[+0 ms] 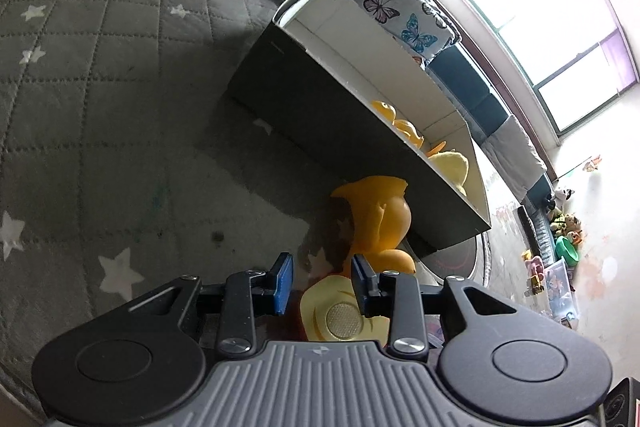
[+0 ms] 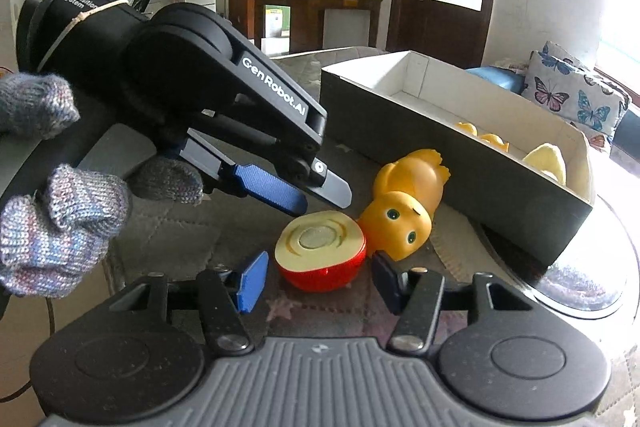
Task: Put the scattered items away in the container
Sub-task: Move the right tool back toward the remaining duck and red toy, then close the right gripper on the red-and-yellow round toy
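A red toy half-fruit with a pale yellow cut face lies on the grey star quilt, touching an orange rubber duck that lies on its side against the dark box. My right gripper is open, its jaws on either side of the half-fruit. My left gripper is open and hovers just above the half-fruit. In the left wrist view the left gripper straddles the half-fruit, with the duck beyond. The box holds yellow toys.
The quilted mat spreads to the left. Butterfly-print cushions and a blue sofa lie behind the box. A round glass edge shows under the box's near corner. Toys line the far wall.
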